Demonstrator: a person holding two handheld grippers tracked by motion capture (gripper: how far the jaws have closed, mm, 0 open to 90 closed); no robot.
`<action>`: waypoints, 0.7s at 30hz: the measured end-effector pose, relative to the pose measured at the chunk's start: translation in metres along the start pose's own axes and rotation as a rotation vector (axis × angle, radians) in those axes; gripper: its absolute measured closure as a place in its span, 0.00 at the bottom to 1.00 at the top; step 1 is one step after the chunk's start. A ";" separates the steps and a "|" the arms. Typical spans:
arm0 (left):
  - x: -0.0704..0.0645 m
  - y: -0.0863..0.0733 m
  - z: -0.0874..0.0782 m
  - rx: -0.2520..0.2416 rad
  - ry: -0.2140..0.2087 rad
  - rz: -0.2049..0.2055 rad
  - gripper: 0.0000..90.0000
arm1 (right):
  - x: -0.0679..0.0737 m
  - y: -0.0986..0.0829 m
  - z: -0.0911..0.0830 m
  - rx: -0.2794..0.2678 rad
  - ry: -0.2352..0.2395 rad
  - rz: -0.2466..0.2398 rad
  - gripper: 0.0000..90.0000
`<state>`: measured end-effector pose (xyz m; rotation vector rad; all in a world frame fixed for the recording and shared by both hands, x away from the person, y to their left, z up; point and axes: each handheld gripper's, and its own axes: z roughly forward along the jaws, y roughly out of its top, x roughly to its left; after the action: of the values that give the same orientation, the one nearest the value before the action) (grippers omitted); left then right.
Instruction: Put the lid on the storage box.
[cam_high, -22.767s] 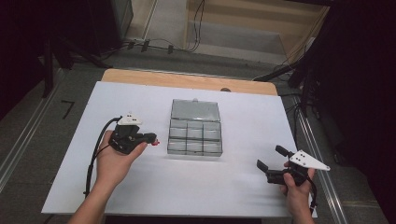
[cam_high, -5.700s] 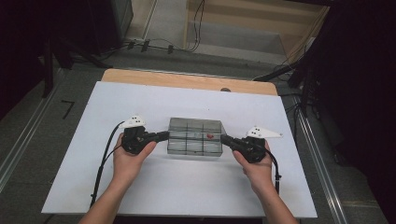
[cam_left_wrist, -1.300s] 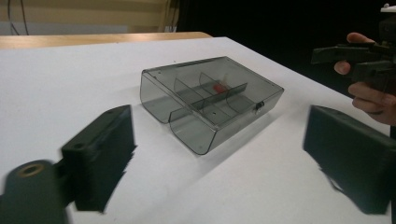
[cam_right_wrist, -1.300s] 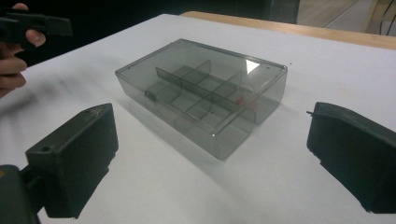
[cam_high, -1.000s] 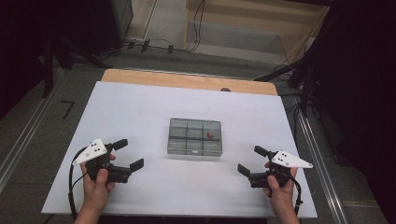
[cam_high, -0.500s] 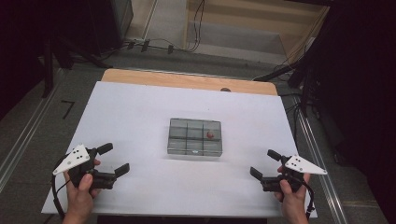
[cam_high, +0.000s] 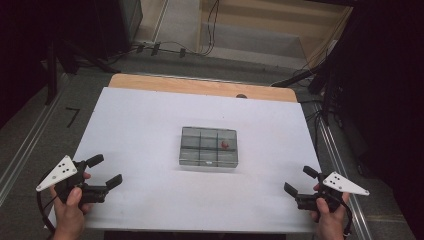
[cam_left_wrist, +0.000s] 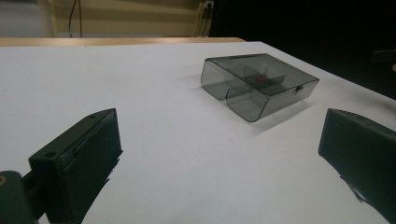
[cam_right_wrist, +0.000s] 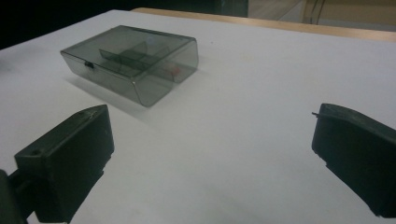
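A smoky transparent compartment box (cam_high: 208, 146) lies shut in the middle of the white table (cam_high: 150, 120), with a small red item (cam_high: 225, 145) in one right-hand compartment. The box (cam_left_wrist: 259, 84) appears ahead and to the right in the left gripper view, and the box (cam_right_wrist: 130, 58) sits ahead and to the left in the right gripper view. My left gripper (cam_high: 105, 171) is held open near the front left corner, far from the box. My right gripper (cam_high: 300, 181) is open near the front right corner. Neither holds anything.
A wooden table edge (cam_high: 200, 86) runs along the far side. Cables (cam_high: 170, 47) lie on the floor beyond it. Dark equipment stands to the right of the table.
Since the box was held shut between both grippers, both hands have drawn back to the front corners. Over the last second the left gripper moved further left and the right further right.
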<state>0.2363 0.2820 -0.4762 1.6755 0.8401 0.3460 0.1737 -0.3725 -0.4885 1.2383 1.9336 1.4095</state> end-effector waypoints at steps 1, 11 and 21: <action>0.001 -0.001 0.000 0.000 0.003 -0.002 0.00 | -0.002 -0.002 -0.002 0.004 -0.008 0.006 0.00; 0.011 -0.009 0.003 0.049 0.025 0.013 0.00 | -0.027 -0.016 -0.010 0.007 -0.057 0.055 0.00; 0.016 -0.015 0.002 -0.006 0.025 -0.037 0.00 | -0.036 -0.031 -0.009 0.004 -0.125 0.109 0.00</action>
<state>0.2431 0.2925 -0.4938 1.6513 0.8865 0.3447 0.1722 -0.4105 -0.5181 1.4174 1.8105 1.3465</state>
